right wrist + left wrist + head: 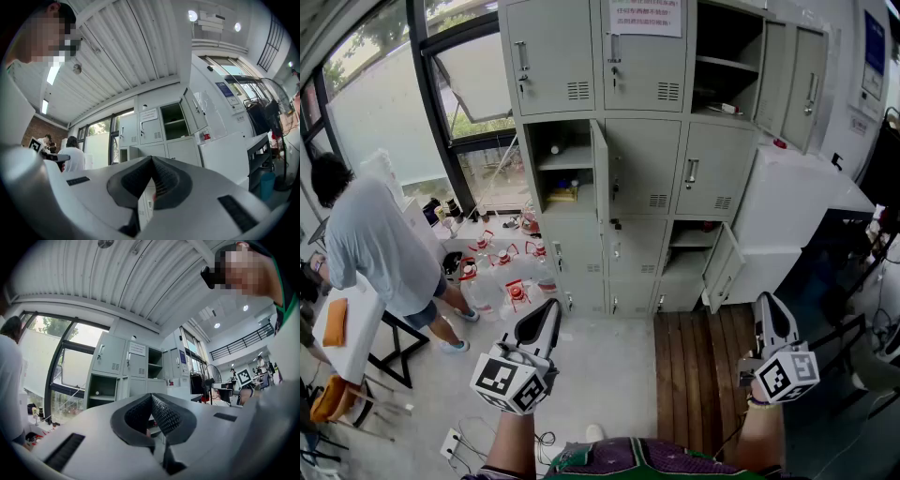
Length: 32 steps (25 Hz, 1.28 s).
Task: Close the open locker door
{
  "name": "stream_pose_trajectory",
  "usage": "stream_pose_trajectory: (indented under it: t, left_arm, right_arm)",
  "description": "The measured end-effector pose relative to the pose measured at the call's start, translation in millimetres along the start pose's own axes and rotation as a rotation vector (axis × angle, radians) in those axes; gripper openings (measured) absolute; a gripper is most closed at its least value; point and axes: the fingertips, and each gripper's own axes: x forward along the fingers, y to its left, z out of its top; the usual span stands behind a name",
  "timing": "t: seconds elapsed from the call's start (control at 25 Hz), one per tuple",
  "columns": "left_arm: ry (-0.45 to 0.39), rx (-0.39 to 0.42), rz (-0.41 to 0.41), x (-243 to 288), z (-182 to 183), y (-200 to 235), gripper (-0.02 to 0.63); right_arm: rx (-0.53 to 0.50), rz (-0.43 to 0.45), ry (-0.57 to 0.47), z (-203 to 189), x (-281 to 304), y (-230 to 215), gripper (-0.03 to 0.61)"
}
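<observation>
Jutting locker door (600,173), floor (609,370) below

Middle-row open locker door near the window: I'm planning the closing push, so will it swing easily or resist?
The door looks like thin sheet metal hinged along one upright edge, so it probably swings lightly. Shoved hard, it could rattle or bounce back open.

The lockers (642,178) look like matt grey painted metal. The decking (703,375) before them is dark slatted wood, and the floor (609,375) is smooth and pale.
</observation>
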Motion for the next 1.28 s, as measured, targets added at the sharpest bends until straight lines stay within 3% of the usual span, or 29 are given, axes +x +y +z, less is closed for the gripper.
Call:
stream_pose_trajectory:
  t: [0.4,1.0,1.28]
  left_arm:
    - [-0.005,0.012,0.009,1.3,-7.1,-11.4,0.020]
    - [0.024,0.040,0.000,6.5,-27.9,-52.9,0.020]
    - [0.015,0.033,0.026,4.8,-31.5,-78.9,0.020]
  right_arm:
    - [-0.019,0.007,0.035,-4.7,-3.0,0.0,0.003]
    - [-0.002,0.168,0.079,-25.8,-13.5,-5.9,0.005]
    - [-0.007,0.168,0.079,-27.6,-26.8,-22.1,0.005]
